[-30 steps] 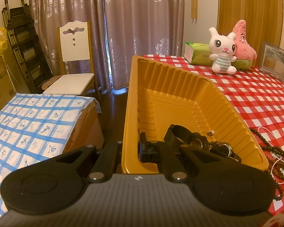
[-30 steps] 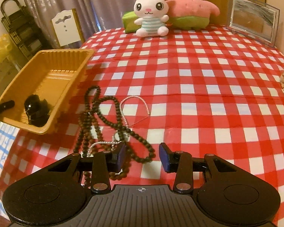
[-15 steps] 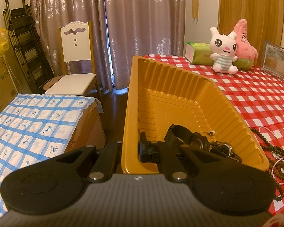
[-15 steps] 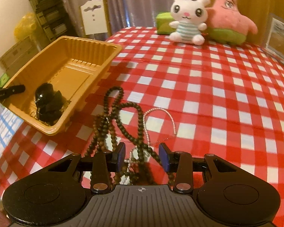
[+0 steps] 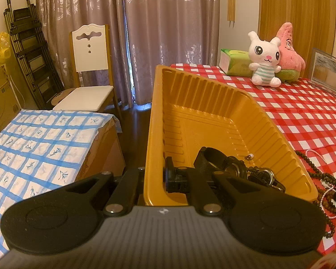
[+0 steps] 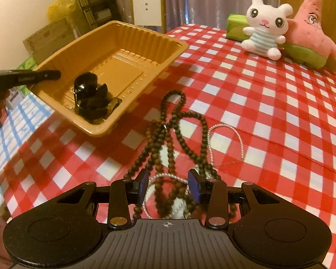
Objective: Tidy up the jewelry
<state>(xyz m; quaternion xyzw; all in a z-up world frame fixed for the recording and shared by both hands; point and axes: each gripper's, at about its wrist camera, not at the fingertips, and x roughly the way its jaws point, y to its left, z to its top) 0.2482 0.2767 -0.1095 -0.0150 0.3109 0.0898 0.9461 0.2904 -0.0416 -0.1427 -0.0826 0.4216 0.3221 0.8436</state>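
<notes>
My left gripper (image 5: 155,177) is shut on the near rim of the yellow tray (image 5: 203,103), one finger inside and one outside the wall. The tray (image 6: 132,38) holds black watches (image 5: 233,168), which also show in the right wrist view (image 6: 91,98). A dark wooden bead necklace (image 6: 179,130) and a thin white pearl chain (image 6: 235,136) lie tangled on the red checked tablecloth (image 6: 268,103) beside the tray. My right gripper (image 6: 169,185) is open, low over the tangle, with beads and chain between its fingers. The beads also show at the right of the left wrist view (image 5: 320,174).
A white rabbit plush (image 6: 265,27), a pink star plush (image 6: 311,33) and a green tissue pack (image 6: 235,27) sit at the table's far end. A picture frame (image 5: 328,75) stands far right. Left of the table are a white chair (image 5: 89,67) and a blue checked box (image 5: 33,148).
My right gripper has moved forward and left over the necklace tangle, and the beads now lie between its open fingers. The left gripper stays shut on the tray rim.
</notes>
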